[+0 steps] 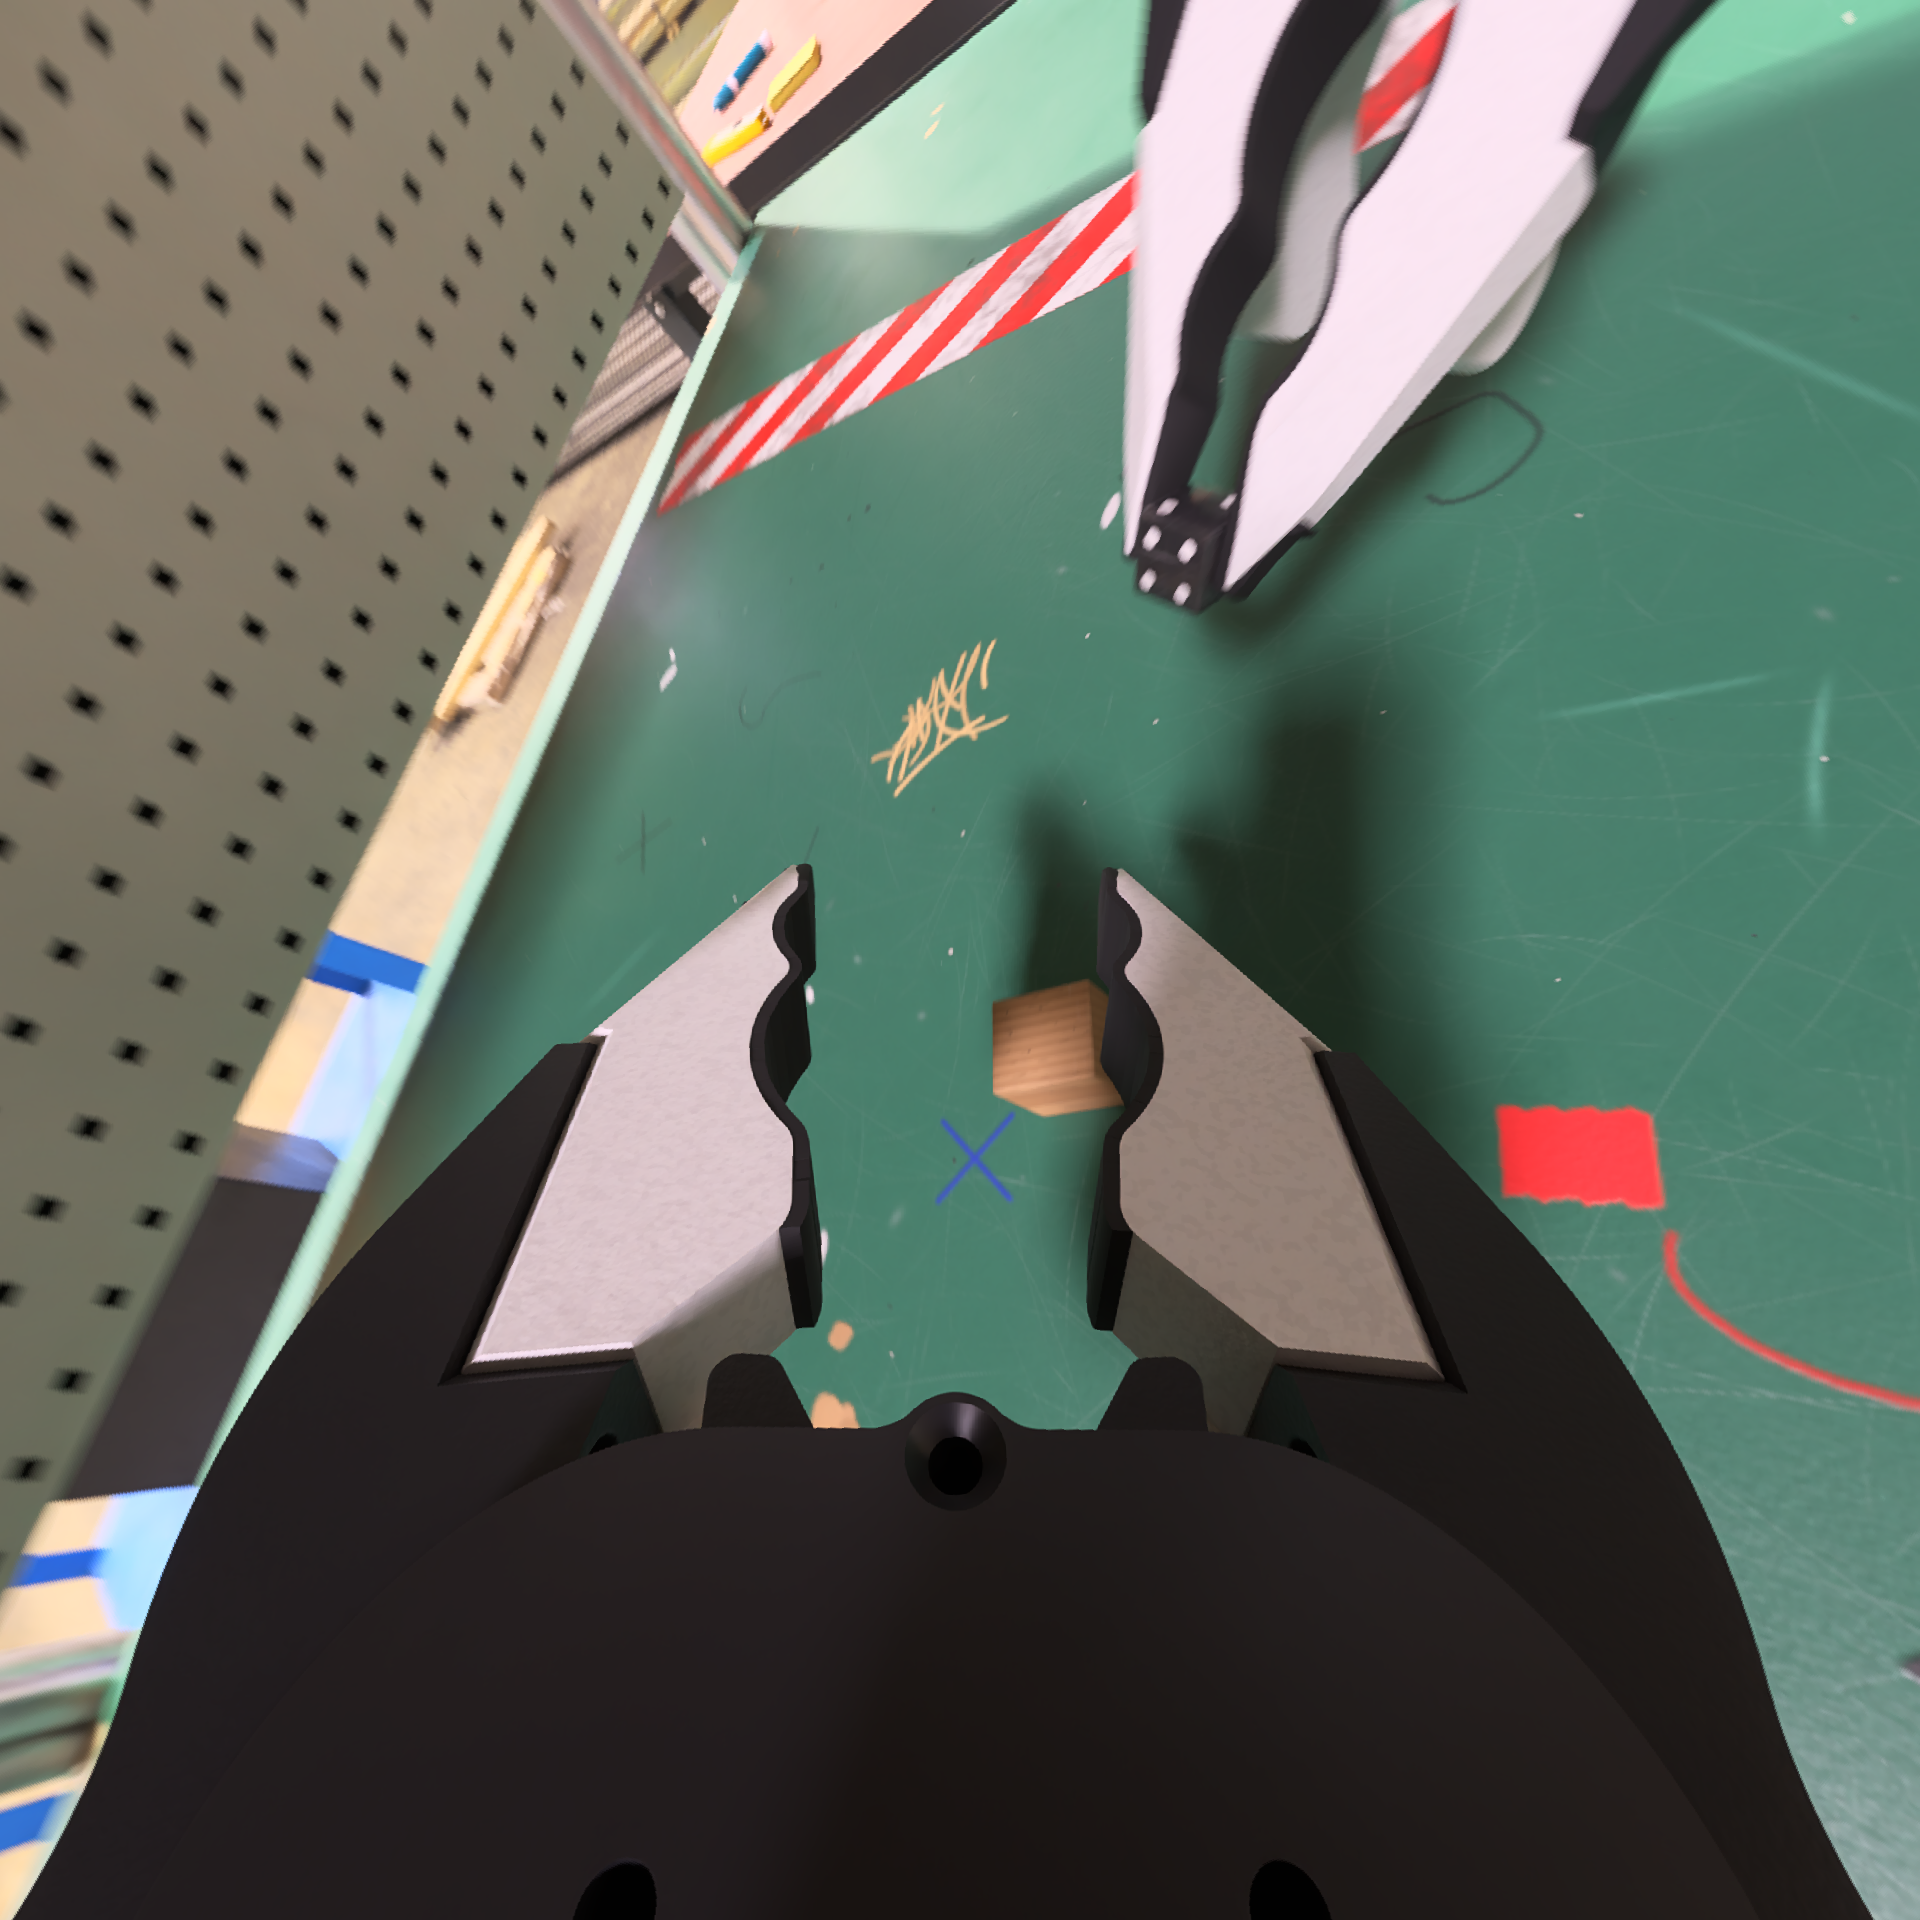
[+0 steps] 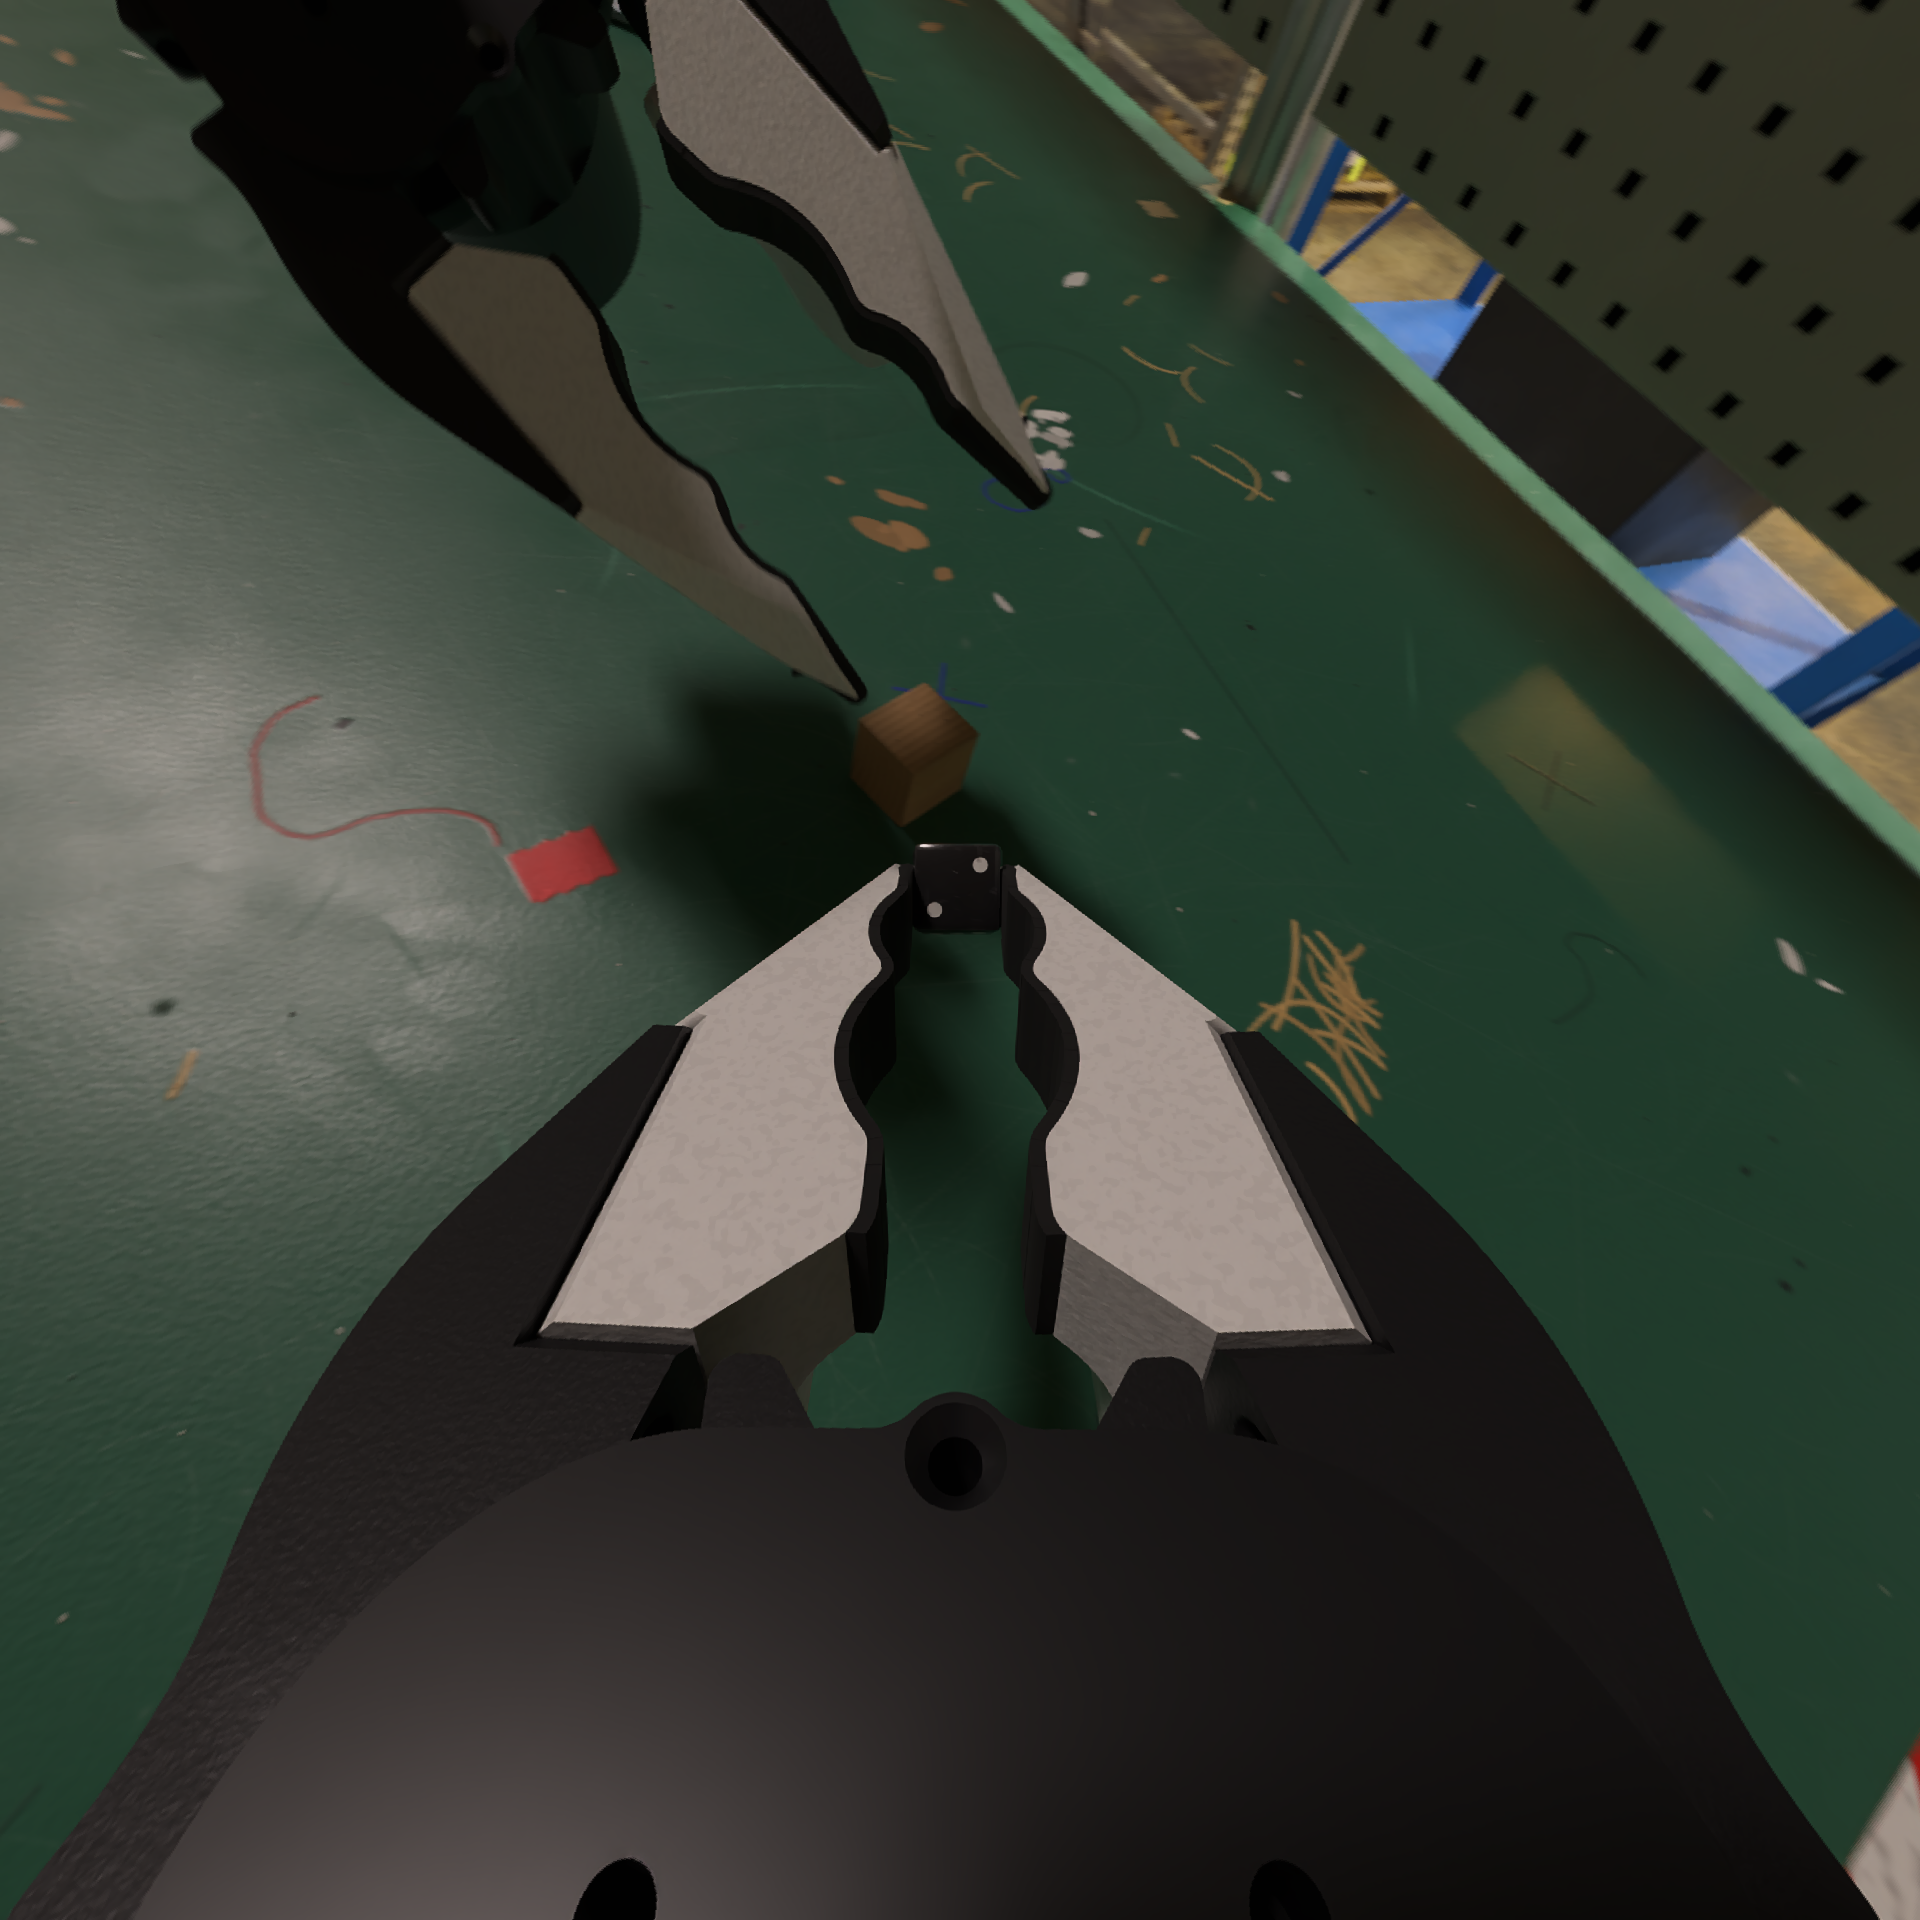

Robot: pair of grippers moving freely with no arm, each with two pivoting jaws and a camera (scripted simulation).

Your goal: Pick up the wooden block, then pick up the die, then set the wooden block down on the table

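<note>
The right gripper (image 2: 957, 878) pinches the black die (image 2: 957, 886). The left gripper (image 1: 956, 883) stands wide open, holding nothing; the wooden block (image 1: 1049, 1047) is perhaps touching one finger.

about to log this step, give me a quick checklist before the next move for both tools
1. Right tool shut on the die: ok.
2. Die clear of the table: cannot tell.
3. Left tool open: ok.
4. Wooden block on the table: ok.
5. Block free of the left tool: not ok, it sits against one finger.
6. Space between block and die: ok.
</note>
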